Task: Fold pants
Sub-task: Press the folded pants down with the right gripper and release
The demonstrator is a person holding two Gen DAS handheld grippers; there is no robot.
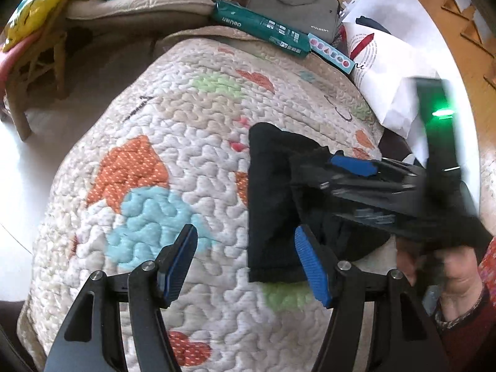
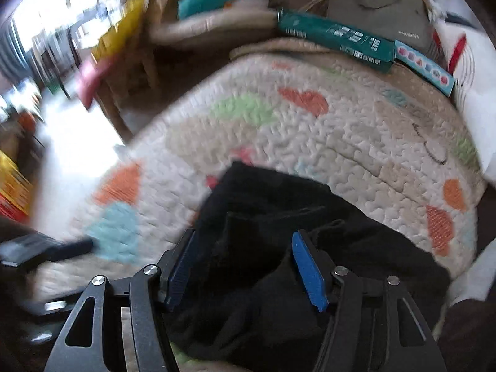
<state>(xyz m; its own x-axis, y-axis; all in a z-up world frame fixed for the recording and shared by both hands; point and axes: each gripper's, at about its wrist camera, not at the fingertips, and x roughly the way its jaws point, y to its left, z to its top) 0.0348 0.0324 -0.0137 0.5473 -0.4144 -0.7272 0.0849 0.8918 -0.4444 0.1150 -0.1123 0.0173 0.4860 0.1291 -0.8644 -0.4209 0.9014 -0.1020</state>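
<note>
Black pants [image 1: 272, 198] lie bunched on a quilted cream blanket [image 1: 173, 142] with coloured patches. In the left wrist view my left gripper [image 1: 245, 260] is open and empty, hovering over the blanket with its right finger at the pants' near left edge. My right gripper [image 1: 353, 167] shows there too, blurred, lying across the pants from the right with a hand behind it. In the right wrist view the pants [image 2: 279, 241] fill the lower middle and my right gripper [image 2: 245, 266] is open just above them, nothing clamped.
A teal box [image 1: 263, 28], a grey case [image 1: 297, 6] and white paper bags [image 1: 384, 62] crowd the blanket's far edge. A wooden chair with cushions [image 1: 43, 55] stands at the left. Bright floor [image 1: 28, 167] lies left of the blanket.
</note>
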